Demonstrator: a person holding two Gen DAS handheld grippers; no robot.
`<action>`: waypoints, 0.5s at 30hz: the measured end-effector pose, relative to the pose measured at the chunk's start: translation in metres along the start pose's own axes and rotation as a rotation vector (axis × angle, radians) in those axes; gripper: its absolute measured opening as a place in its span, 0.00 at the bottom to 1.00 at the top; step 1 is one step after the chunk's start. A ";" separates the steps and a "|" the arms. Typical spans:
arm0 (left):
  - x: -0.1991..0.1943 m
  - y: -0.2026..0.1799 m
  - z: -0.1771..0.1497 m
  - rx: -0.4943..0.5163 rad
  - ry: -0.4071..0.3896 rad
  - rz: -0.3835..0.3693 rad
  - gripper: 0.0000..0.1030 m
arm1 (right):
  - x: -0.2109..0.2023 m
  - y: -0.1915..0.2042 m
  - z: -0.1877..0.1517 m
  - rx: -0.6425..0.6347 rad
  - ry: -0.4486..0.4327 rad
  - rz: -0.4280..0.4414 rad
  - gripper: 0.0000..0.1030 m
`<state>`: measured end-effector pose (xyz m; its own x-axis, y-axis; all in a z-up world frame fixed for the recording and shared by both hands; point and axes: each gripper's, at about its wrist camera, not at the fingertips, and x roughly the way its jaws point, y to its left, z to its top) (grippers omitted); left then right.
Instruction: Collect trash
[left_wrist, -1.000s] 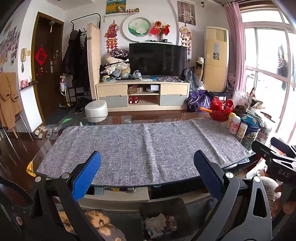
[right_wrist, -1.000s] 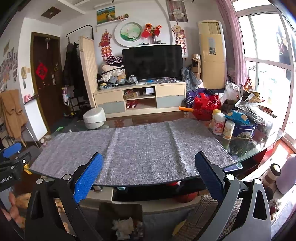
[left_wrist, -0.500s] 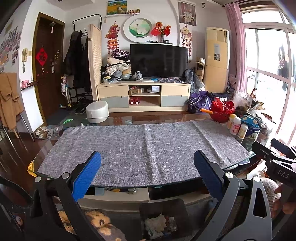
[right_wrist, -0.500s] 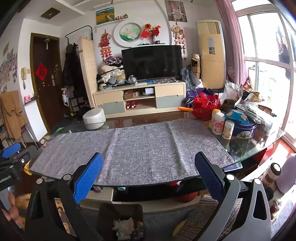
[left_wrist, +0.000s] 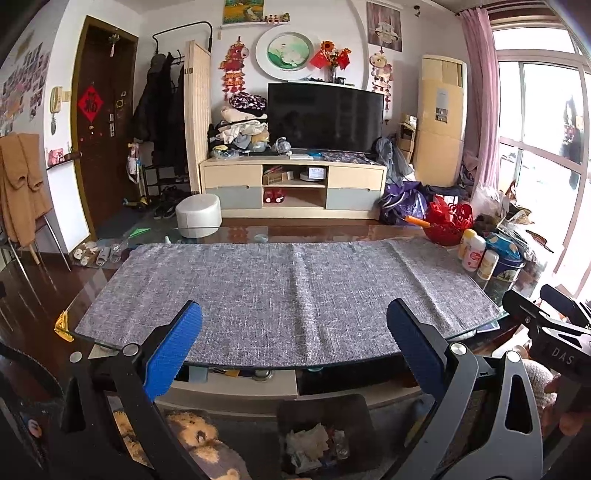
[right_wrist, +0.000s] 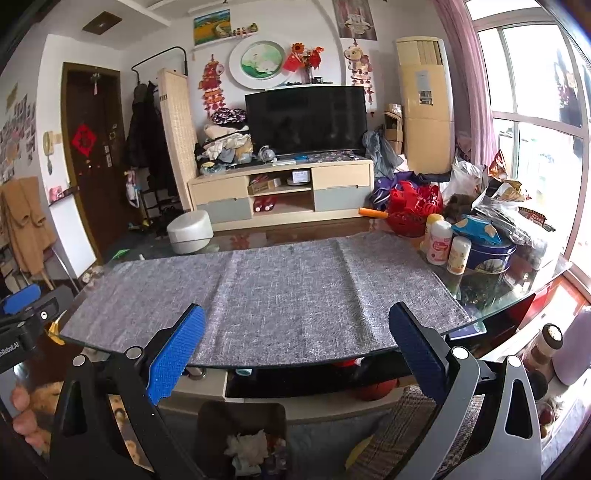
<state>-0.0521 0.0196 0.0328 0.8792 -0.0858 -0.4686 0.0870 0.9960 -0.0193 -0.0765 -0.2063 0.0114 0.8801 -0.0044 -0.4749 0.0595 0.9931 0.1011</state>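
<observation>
Left gripper (left_wrist: 294, 341) spread wide, blue pads (left_wrist: 173, 354) well apart, nothing between them, hovering just short of the near edge of the glass table (left_wrist: 258, 363). Right gripper (right_wrist: 295, 345) same: spread wide, empty, held off the near table edge, also visible at the far right of the left wrist view. Grey cloth (left_wrist: 291, 295) covering most of the tabletop, lying flat with two fold creases. Trash: crumpled white paper (left_wrist: 308, 443) sitting inside a dark bin (left_wrist: 321, 406) on the floor, below the table's near edge and low between the left fingers; same bin (right_wrist: 242, 417) with paper wads (right_wrist: 245, 448) low in the right wrist view. Far right end of table crowded: red basket (right_wrist: 412, 212), white bottles (right_wrist: 439, 242), blue tin (right_wrist: 487, 254), plastic bags (right_wrist: 491, 206). White round stool (left_wrist: 198, 216) on the floor beyond the table. TV (left_wrist: 325, 118) on a low cabinet (left_wrist: 291, 186) against the back wall. Plush toy (left_wrist: 192, 435) on the floor left of the bin. Person's fingers (right_wrist: 22, 413) partly visible at lower left of the right wrist view.
</observation>
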 end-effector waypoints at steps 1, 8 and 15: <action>0.000 -0.001 -0.001 0.002 -0.004 0.001 0.92 | 0.000 0.000 0.000 0.000 0.000 -0.001 0.97; 0.000 -0.001 0.000 0.004 -0.007 -0.009 0.92 | 0.000 -0.001 0.000 0.007 -0.001 -0.005 0.97; 0.002 0.000 0.000 0.003 0.009 0.002 0.92 | 0.000 0.001 0.000 0.009 -0.001 -0.004 0.97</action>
<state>-0.0507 0.0190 0.0318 0.8754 -0.0834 -0.4762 0.0865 0.9961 -0.0154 -0.0764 -0.2056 0.0112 0.8800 -0.0087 -0.4749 0.0676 0.9919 0.1072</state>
